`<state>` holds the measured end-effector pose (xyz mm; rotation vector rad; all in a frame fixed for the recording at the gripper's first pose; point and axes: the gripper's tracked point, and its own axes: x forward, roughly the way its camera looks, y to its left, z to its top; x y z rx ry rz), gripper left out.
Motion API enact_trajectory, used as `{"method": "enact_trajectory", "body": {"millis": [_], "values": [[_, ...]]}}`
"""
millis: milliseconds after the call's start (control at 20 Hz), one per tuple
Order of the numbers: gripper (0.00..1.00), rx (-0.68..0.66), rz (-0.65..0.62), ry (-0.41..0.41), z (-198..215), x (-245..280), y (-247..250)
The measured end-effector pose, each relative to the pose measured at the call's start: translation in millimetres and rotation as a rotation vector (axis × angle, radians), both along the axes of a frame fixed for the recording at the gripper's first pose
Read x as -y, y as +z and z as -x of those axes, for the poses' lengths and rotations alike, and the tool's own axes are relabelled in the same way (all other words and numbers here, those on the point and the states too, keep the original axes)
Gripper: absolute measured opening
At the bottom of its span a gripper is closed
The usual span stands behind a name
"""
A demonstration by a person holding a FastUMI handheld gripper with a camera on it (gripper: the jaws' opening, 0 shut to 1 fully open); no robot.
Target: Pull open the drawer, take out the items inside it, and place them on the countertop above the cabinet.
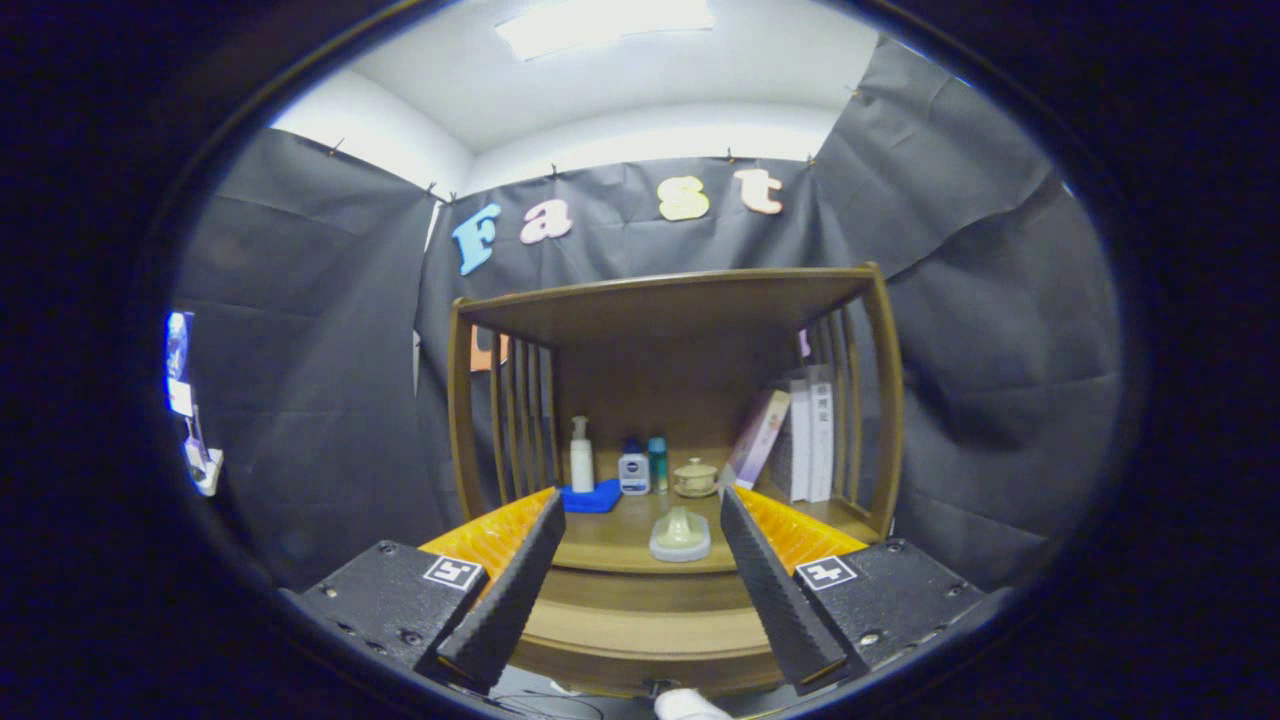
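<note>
So your gripper [633, 575] hangs with fingers spread and empty, squared to the cabinet [670, 420] for the approach; the drawer [640, 650] sits below between them, apparently shut, countertop [620, 535] already cluttered

cabinet [680, 300]: wooden, slatted sides | countertop [620, 535]: holds pale dish [680, 535] | drawer: seemingly shut

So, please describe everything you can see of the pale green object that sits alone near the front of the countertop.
The pale green object looks like glazed ceramic: a low rounded base with a ribbed, domed part on top. It stands upright on the wooden countertop, near its front edge, apart from the bottles and small lidded pot behind it. It lies beyond the open gripper, between the lines of its fingers; nothing touches it except the countertop.
</note>
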<state>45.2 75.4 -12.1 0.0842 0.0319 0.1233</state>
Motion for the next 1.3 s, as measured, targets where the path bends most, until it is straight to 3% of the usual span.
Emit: {"method": "enact_trajectory", "body": {"millis": [150, 550, 1000, 1300], "values": [[0.99, 0.013, 0.05, -0.063, 26.6, 23.1, -29.2], [1.0, -0.112, -0.016, -0.114, 54.3, 28.0, -121.5], [1.0, -0.245, 0.03, -0.121, 8.7, 9.5, -202.5], [1.0, -0.249, 0.046, -0.133, -4.9, 3.8, -216.8]]}}
